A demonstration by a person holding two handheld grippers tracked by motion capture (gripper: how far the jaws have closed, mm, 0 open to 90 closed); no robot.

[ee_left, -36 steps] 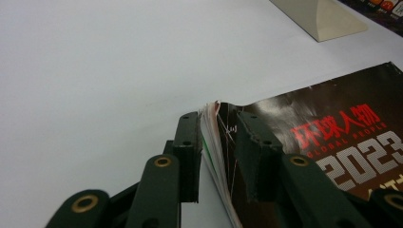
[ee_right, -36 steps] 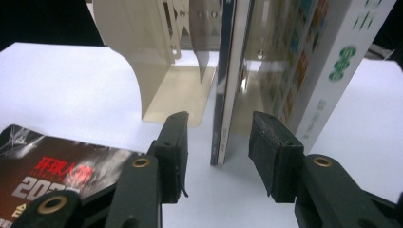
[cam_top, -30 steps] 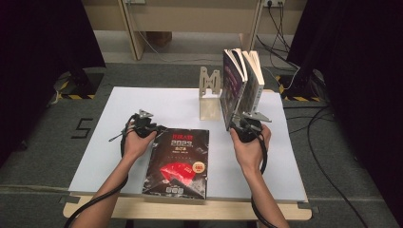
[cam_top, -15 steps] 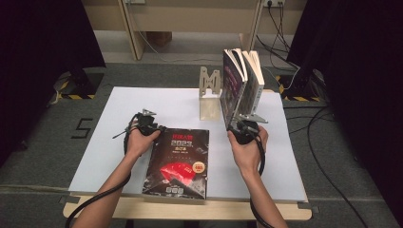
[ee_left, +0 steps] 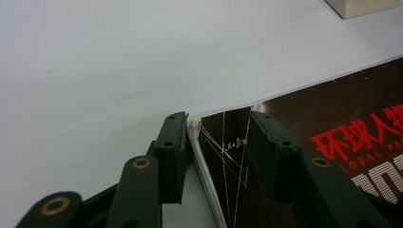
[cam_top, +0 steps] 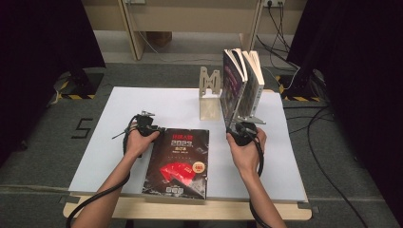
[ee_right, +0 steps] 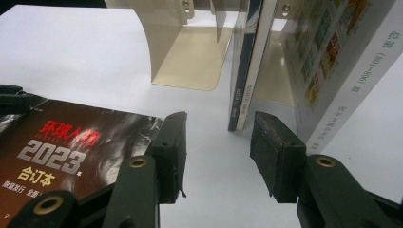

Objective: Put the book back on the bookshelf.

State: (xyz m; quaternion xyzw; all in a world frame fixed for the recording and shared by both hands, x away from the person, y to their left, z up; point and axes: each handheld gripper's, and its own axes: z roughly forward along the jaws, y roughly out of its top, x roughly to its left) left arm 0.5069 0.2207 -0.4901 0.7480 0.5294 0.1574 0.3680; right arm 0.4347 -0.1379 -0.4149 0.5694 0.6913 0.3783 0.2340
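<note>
A black book [cam_top: 180,161] with red and white print lies flat near the table's front edge. My left gripper [cam_top: 159,129] is at its far left corner. In the left gripper view that corner [ee_left: 237,142] lies between the jaws of the left gripper [ee_left: 218,137]. One pad touches the page edge and the other stands off. These jaws have just opened wide and closed back a little. My right gripper [cam_top: 236,122] is open at the foot of the upright books [cam_top: 237,80]. Nothing is between the right gripper's [ee_right: 218,137] jaws, with thin books [ee_right: 247,71] just ahead.
A cream metal bookend [cam_top: 209,90] stands left of the upright books. A thicker book [ee_right: 342,61] leans at their right. The white table [cam_top: 142,102] has bare room at the left and back. Cables trail over the floor to the right.
</note>
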